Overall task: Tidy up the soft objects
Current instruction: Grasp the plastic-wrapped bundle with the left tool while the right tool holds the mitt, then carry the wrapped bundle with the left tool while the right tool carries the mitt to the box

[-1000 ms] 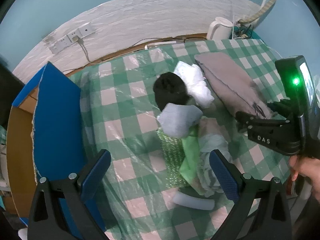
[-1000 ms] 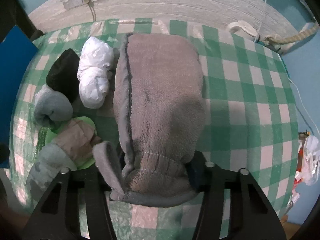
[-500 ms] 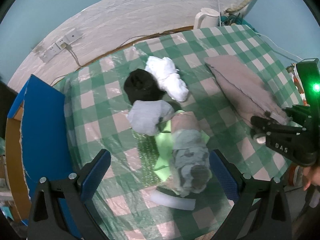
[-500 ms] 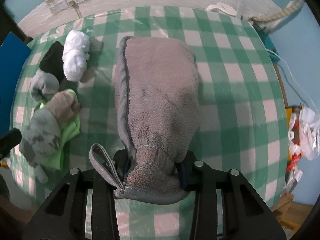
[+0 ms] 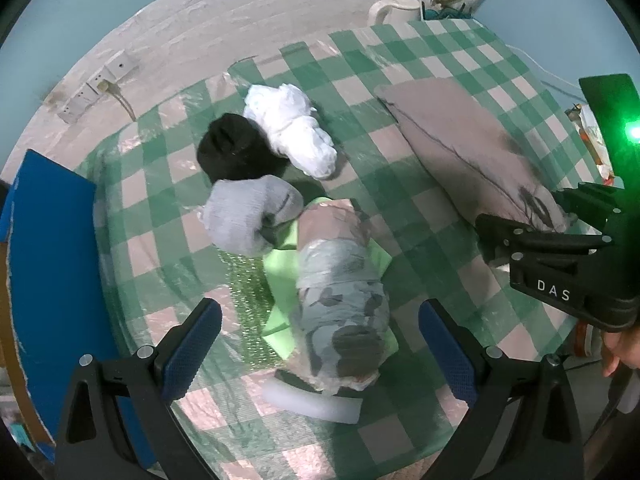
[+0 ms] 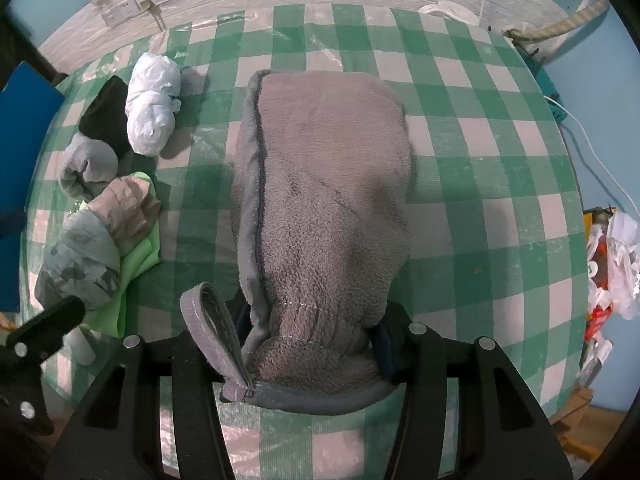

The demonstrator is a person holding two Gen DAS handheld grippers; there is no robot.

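Fleece-like grey mitt [image 6: 324, 208] lies flat mid-worktop [image 6: 492, 184] on the green check cover, cuff end sitting between the fingers of the right hand-held gripper [image 6: 316, 344], whose jaws are opening, so I'd read the hold as easing off. Looks light, floppy and compressible; best taken at the stitched cuff or the hang loop [image 6: 212, 332]. Left hand-held gripper [image 5: 320, 344] hangs spread wide and empty above the camo-print bundle [image 5: 344, 304].

My right tool [image 6: 312, 340] is opening around the cuff of a gray fleece mitt [image 6: 324, 200] lying flat on the tabletop [image 6: 480, 184]; rolled socks and cloths [image 5: 340, 292] cluster to its left.
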